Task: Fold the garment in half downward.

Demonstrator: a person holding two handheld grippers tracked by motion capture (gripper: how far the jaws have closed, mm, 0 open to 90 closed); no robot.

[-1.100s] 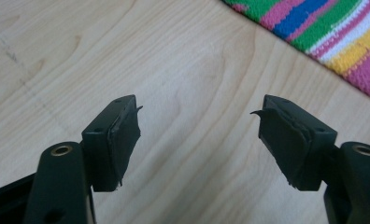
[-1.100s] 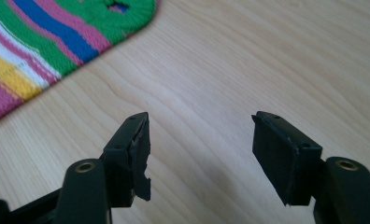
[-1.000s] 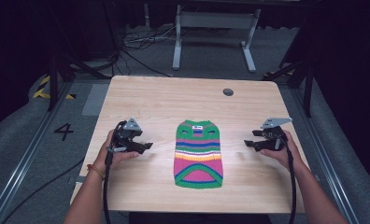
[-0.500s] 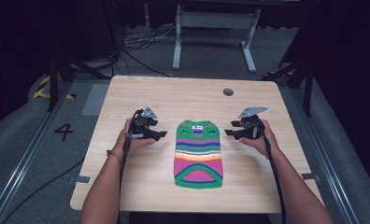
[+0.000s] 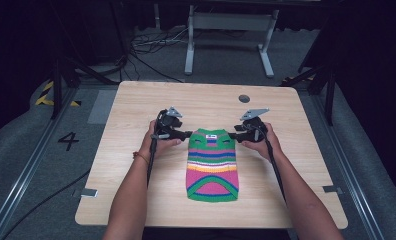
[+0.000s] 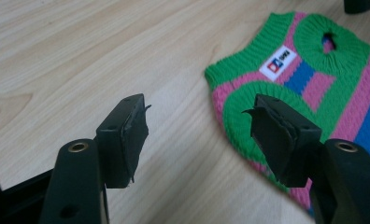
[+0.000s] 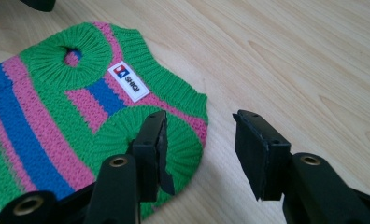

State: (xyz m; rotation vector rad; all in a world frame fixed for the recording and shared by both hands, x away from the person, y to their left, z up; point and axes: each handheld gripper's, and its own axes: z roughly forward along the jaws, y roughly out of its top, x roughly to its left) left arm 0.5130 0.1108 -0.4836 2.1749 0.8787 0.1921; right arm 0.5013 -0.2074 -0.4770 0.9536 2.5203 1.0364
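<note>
A small knitted sweater (image 5: 212, 164) with green, pink, blue and yellow stripes lies flat on the wooden table (image 5: 126, 110), its collar toward the far side. A white label (image 6: 278, 63) sits just below the collar. My left gripper (image 5: 187, 134) is open at the sweater's left shoulder; in the left gripper view its right jaw stands over the green armhole rim (image 6: 241, 105). My right gripper (image 5: 233, 135) is open at the right shoulder, its left jaw over the other armhole rim (image 7: 183, 140). Neither holds anything.
A dark round hole (image 5: 244, 98) is set in the table near its far edge. Bare wood lies on both sides of the sweater. Beyond the table are a metal stand (image 5: 226, 30) and cables on grey carpet, with a "4" (image 5: 68, 141) marked on the floor.
Both grippers have moved inward and away from me, from the table's sides to the sweater's two shoulders. The sweater has not moved.
</note>
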